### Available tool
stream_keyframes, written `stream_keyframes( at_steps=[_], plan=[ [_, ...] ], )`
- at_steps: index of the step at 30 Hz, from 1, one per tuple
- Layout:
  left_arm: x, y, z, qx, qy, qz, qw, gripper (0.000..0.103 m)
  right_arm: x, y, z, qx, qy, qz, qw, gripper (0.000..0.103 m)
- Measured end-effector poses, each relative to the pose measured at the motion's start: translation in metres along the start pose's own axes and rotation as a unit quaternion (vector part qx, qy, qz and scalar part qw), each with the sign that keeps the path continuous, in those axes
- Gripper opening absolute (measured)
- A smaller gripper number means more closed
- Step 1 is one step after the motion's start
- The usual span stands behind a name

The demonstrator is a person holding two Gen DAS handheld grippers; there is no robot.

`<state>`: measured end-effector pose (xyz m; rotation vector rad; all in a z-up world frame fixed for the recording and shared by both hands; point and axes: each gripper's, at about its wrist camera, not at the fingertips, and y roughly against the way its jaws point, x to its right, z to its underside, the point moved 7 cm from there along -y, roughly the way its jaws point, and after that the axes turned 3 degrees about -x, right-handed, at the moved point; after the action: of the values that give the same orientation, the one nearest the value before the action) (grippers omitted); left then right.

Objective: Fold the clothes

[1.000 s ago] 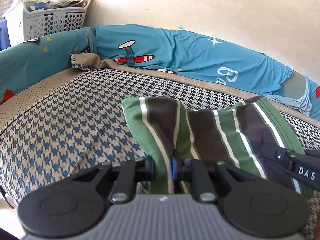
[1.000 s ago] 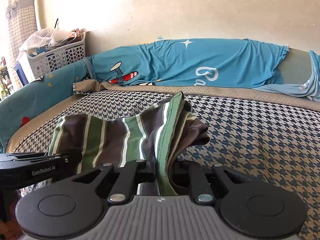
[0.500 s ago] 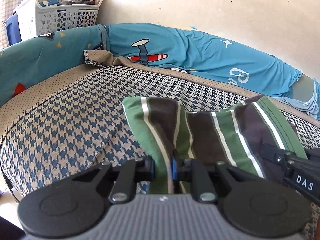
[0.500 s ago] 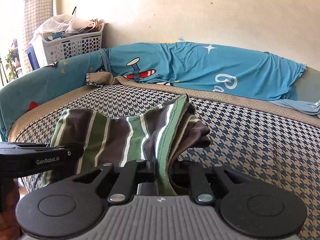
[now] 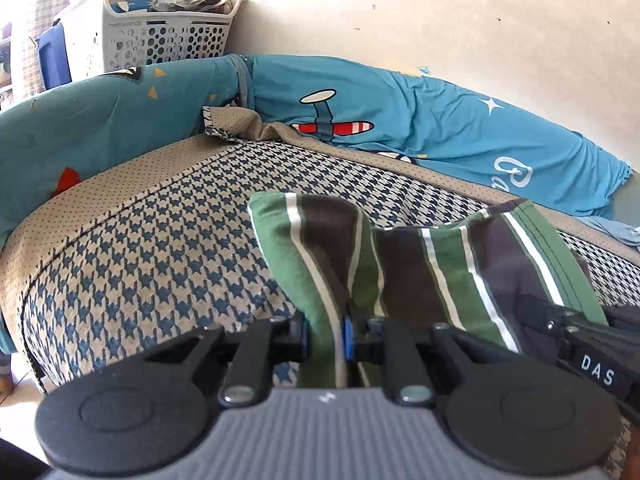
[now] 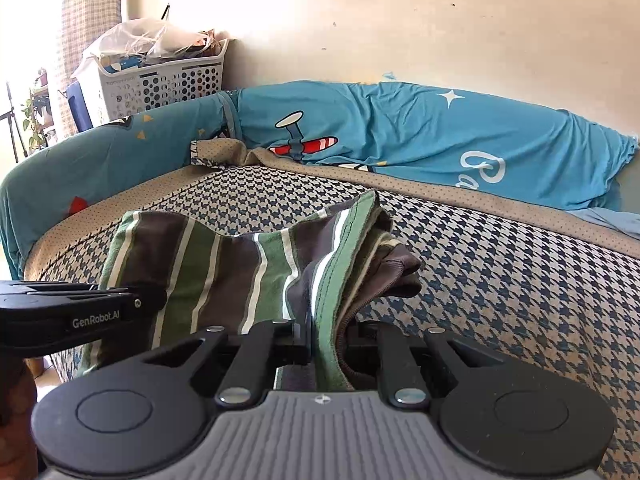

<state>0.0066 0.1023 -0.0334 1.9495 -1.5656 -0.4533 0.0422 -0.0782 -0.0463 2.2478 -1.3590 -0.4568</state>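
Observation:
A green, brown and white striped garment is held up over the houndstooth bed. My left gripper is shut on its left edge. My right gripper is shut on its right edge, where the cloth is bunched in several layers. The garment sags a little between the two grippers. The right gripper shows at the right edge of the left wrist view, and the left gripper at the left edge of the right wrist view.
Blue airplane-print bumper cushions line the far and left sides of the bed. A white laundry basket full of things stands at the back left corner by the wall. The bed's near left edge drops to the floor.
Both grippers, still holding the garment, have shifted so the basket and cushions sit further right and lower in view. The garment hangs between them as before.

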Motion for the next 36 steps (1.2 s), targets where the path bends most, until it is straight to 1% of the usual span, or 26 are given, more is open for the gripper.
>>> stream_keyframes(
  at_steps=[6,10,13,16,23,28,32,36],
  plan=[
    [-0.028,-0.009,-0.029,0.01,0.011,-0.031,0.9994,0.013,-0.018,-0.022,-0.024,0.01,-0.002,-0.03,1.0,0.013],
    [-0.047,-0.019,-0.052,0.02,0.007,-0.056,0.9982,0.013,-0.036,-0.035,-0.044,0.019,0.012,-0.046,0.999,0.013],
    [-0.059,-0.028,-0.067,0.024,0.005,-0.068,0.9974,0.013,-0.049,-0.048,-0.059,0.025,0.016,-0.054,0.998,0.013],
    [-0.073,-0.037,-0.079,0.025,0.014,-0.079,0.9965,0.013,-0.061,-0.063,-0.073,0.026,0.014,-0.058,0.998,0.013],
    [-0.104,-0.054,-0.099,0.028,0.041,-0.104,0.9934,0.014,-0.092,-0.099,-0.097,0.025,0.025,-0.068,0.997,0.013],
    [-0.119,-0.067,-0.116,0.039,0.037,-0.126,0.9906,0.014,-0.106,-0.125,-0.11,0.023,0.025,-0.072,0.997,0.013],
    [-0.141,-0.082,-0.125,0.032,0.049,-0.141,0.9883,0.014,-0.116,-0.145,-0.12,0.024,0.025,-0.08,0.996,0.013],
    [-0.16,-0.1,-0.131,0.025,0.048,-0.159,0.9857,0.014,-0.131,-0.165,-0.128,0.025,0.028,-0.092,0.995,0.013]
  ],
)
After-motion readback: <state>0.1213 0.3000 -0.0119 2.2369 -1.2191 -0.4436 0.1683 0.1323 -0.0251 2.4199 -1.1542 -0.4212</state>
